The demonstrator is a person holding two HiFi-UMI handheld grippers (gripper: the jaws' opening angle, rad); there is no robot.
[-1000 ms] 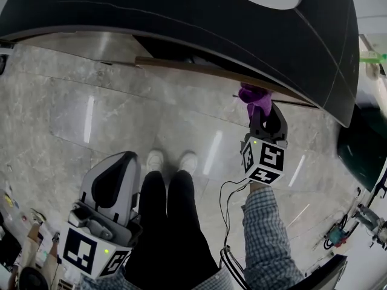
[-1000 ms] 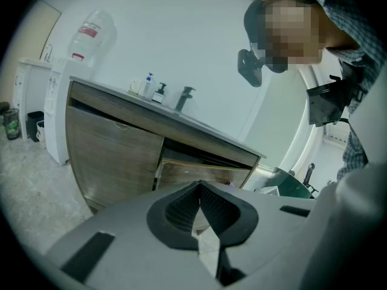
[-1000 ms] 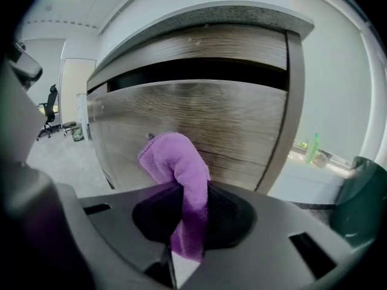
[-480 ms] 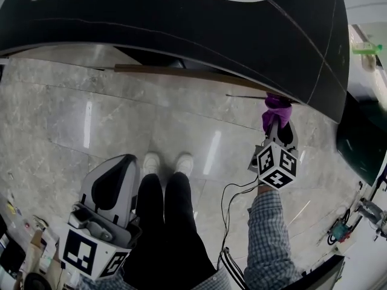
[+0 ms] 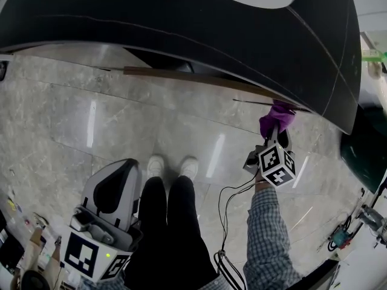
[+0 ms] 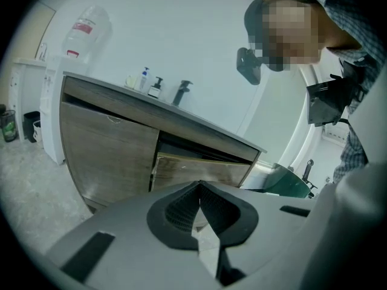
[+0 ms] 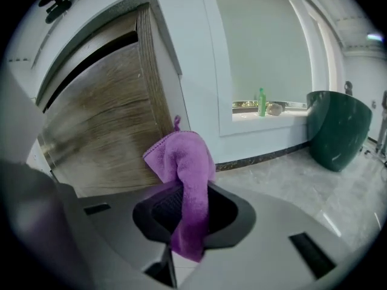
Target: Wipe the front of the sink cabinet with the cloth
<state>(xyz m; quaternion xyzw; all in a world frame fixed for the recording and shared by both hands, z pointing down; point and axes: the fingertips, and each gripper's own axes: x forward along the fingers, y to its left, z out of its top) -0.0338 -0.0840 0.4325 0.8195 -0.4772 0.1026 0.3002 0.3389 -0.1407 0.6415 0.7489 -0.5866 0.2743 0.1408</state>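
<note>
Closest in, the left gripper (image 5: pixel 118 169) hung low beside the person's legs, its jaws brought together on nothing, taking no part in the work. Further out, the right gripper (image 5: pixel 275 133) reached toward the right end of the cabinet, its jaws clamped on the purple cloth (image 7: pixel 184 162). A short tail of cloth dropped below the pads and a bunched fold stood up beyond them.

The cloth looked light, soft and limp (a microfibre sort, by the stitched edge). It would likely flop over rather than push back, so a hold near its middle, leaving a thick wad beyond the jaws, seemed the sensible way to keep fabric and not plastic on the wood.

Past the fold stood the wood-grain front of the cabinet (image 7: pixel 103 119), the cloth sitting at its right corner. Whether the two touched could not be told. From the head view the dark countertop (image 5: pixel 181 29) overhung that front. Beyond lay the pale floor (image 7: pixel 290 168) and a dark green tub (image 7: pixel 338 125).
</note>
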